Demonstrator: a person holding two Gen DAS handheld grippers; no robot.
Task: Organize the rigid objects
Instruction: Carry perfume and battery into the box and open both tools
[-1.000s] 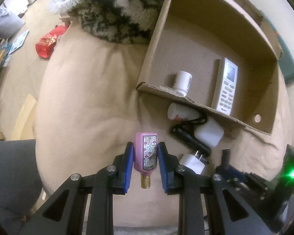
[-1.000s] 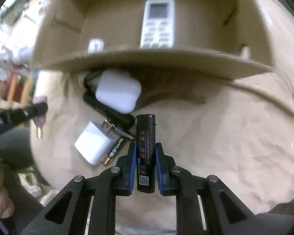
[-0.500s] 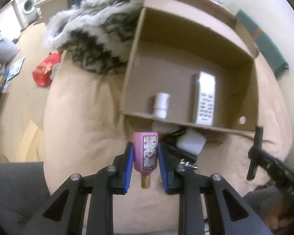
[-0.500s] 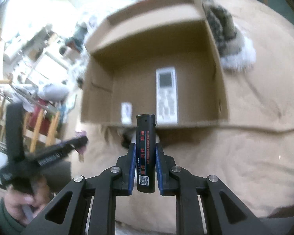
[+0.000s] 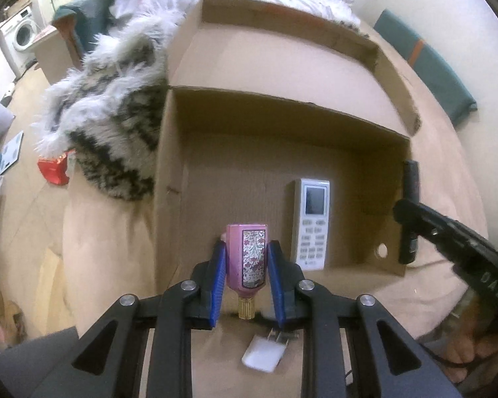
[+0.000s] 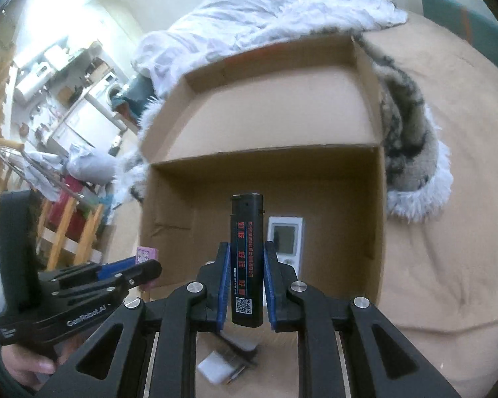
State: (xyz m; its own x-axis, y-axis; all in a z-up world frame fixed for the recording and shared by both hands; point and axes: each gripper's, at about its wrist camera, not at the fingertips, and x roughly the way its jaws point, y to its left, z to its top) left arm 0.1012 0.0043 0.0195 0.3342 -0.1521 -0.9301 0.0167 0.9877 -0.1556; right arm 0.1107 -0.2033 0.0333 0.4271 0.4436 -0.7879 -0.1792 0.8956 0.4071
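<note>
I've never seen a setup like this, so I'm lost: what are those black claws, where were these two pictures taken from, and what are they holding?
No robot here: a person carries a two-finger claw in each hand, and each claw has a wide-angle camera looking along its fingers. One picture is from the left claw, the other from the right. The left gripper is clamped on a small pink perfume bottle, cap toward the camera. The right gripper is clamped on a black lighter. Both are near an open cardboard box on a beige bed cover. A white remote control lies in the box; a white charger plug lies outside it.
</note>
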